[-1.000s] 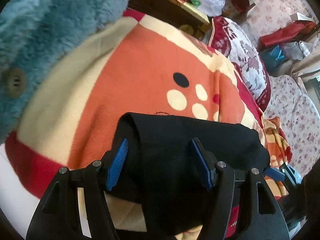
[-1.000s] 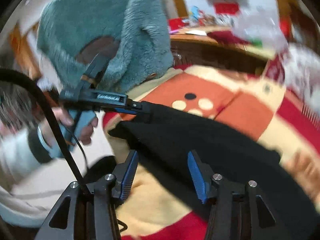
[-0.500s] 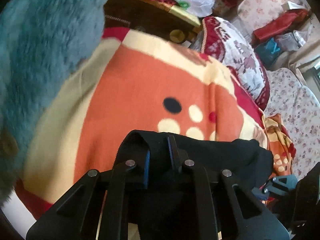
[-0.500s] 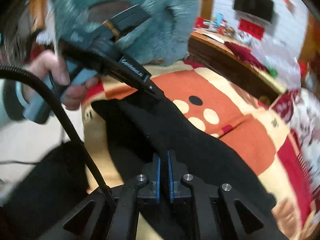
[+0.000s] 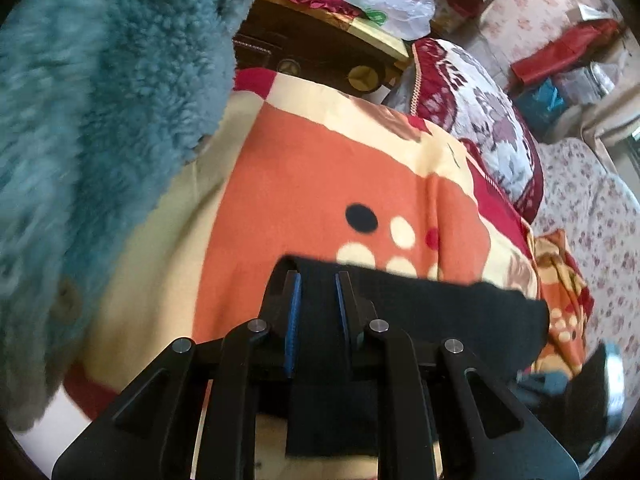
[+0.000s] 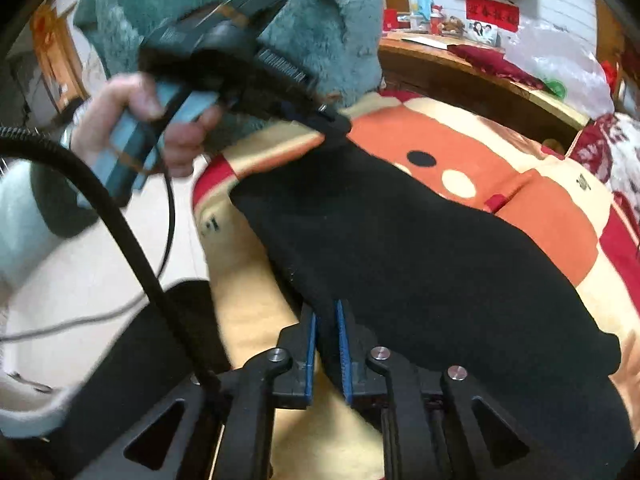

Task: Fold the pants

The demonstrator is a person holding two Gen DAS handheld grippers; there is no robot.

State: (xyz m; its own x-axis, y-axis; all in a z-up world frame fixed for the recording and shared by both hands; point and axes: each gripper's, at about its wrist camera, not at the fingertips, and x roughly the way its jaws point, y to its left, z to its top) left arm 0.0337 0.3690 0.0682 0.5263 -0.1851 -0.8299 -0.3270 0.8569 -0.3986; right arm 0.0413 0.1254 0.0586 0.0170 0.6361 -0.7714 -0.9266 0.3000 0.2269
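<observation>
**Black pants pinched at two spots on the bed**

The pants (image 6: 400,248) are plain black and soft, with no pattern. They lie on a blanket (image 5: 320,184) that is orange, cream and red, with a black dot and cream dots on it. The blanket covers a bed. In the right wrist view the pants stretch like a wide band from 11 o'clock down to 4 o'clock. Their far corner is lifted off the blanket.

The left gripper (image 5: 316,300) has a fold of the pants between its blue fingers (image 5: 294,312). The fingers press on the cloth while they ease apart a little. In the right wrist view the left gripper (image 6: 332,122) pinches that lifted corner, and a hand (image 6: 156,128) holds its handle.

The right gripper (image 6: 326,340) grasps the near edge of the pants. Its fingers (image 6: 310,356) are also easing apart a little, with cloth between them.

A fuzzy teal coat (image 5: 92,140) fills the 9 to 12 o'clock part of the left wrist view and hides what is behind it. It is blurry there. The bottom of the pants is cut off behind the gripper frames in both views. The black cloth is so dark that seams, waist and legs are hard to make out. A black cable (image 6: 104,208) crosses the left part of the right wrist view.
</observation>
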